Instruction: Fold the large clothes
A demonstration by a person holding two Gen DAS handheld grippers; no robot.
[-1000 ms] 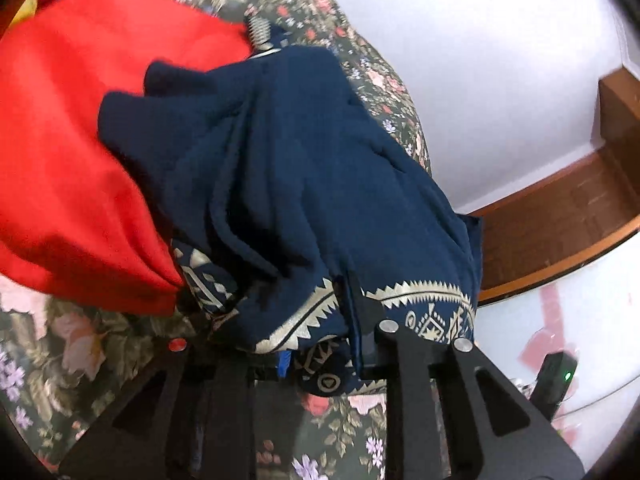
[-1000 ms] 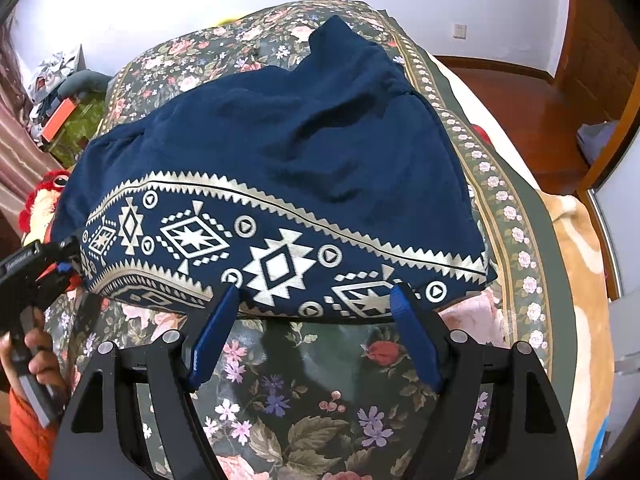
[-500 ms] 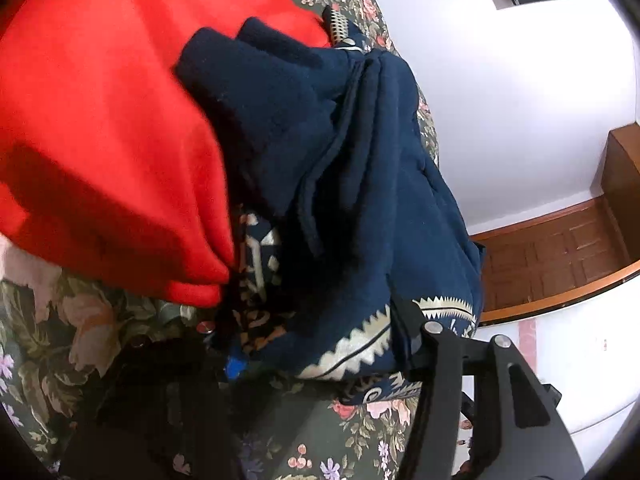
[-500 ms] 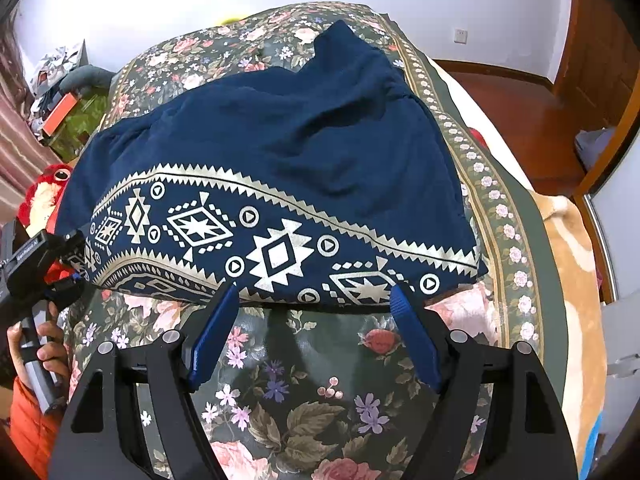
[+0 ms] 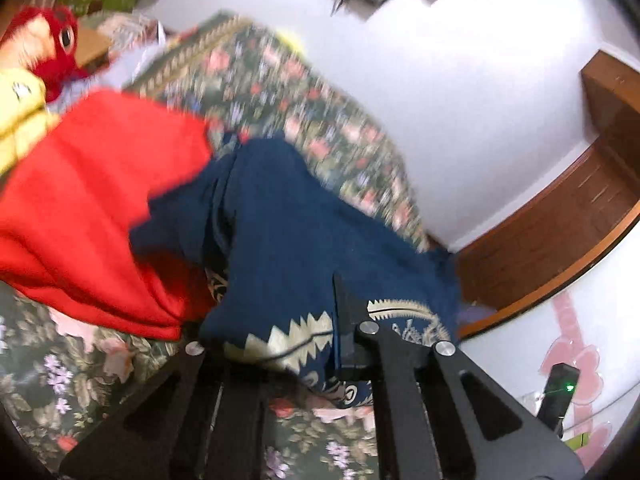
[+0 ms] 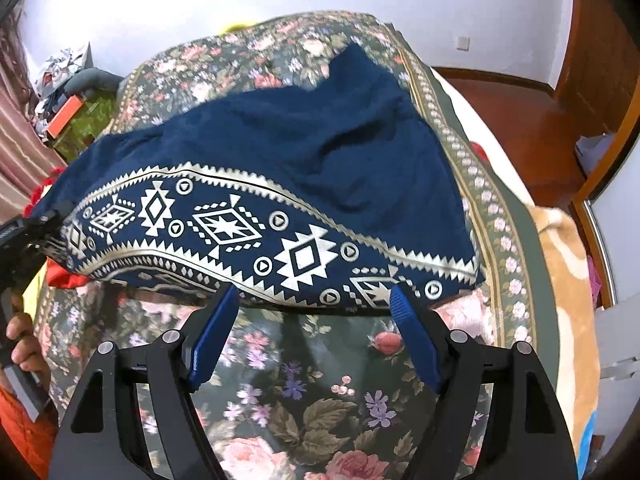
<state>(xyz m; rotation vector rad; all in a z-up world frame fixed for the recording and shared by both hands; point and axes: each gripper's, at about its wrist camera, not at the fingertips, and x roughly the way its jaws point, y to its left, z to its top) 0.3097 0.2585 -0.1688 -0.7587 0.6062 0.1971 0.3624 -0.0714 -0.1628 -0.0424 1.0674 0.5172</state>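
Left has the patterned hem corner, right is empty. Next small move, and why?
Probably bring the right gripper forward and close it on the navy garment's patterned hem. Its fingers stand open just short of that hem, holding nothing, while the left gripper, whose jaws have just been closing, is shut on the hem's other corner. A fold likely needs both ends held.

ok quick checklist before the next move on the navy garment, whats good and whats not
1. Left gripper shut on the navy garment at its patterned hem: ok, jaws just closed with cloth between them.
2. Right gripper has the hem: not ok, open, pads short of the cloth.
3. Garment spread flat: not ok, bunched at the left corner.
4. Red cloth clear of the left grip: cannot tell, it lies right against the navy fabric.
5. Bedspread room in front: ok.
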